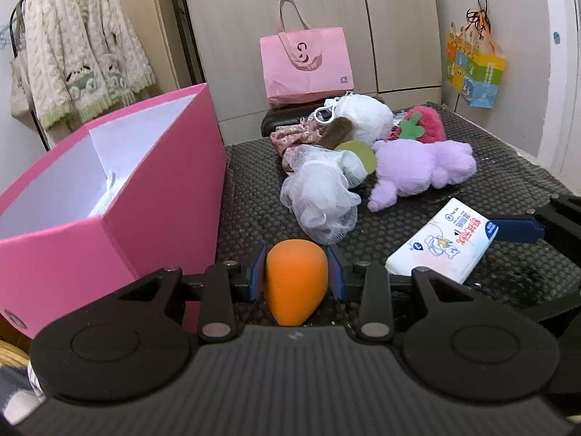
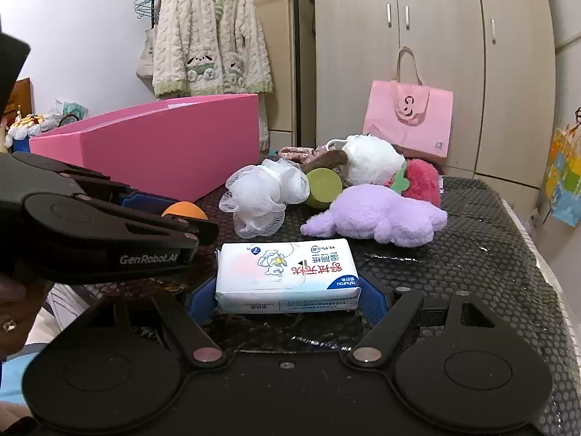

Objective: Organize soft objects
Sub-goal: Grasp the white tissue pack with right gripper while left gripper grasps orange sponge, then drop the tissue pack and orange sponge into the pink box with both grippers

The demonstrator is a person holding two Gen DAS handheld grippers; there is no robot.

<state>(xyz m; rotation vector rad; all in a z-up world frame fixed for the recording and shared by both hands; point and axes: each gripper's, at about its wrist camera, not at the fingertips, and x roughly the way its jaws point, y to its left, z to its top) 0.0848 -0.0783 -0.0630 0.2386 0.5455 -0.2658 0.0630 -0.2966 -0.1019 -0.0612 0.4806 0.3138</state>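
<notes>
Black dimpled worktop (image 1: 254, 196) before wardrobe doors | pink box (image 1: 120, 196) at left edge | left hand-held gripper (image 1: 296, 276) clenched on orange sponge (image 1: 295, 283) near front edge | plush pile mid-worktop | right hand-held gripper (image 2: 288, 296) grasping wipes pack (image 2: 287, 276), front right.

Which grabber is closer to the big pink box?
Left. The left gripper, squeezing the orange sponge, sits right beside the pink box; the right gripper holds the wipes pack farther away.
</notes>
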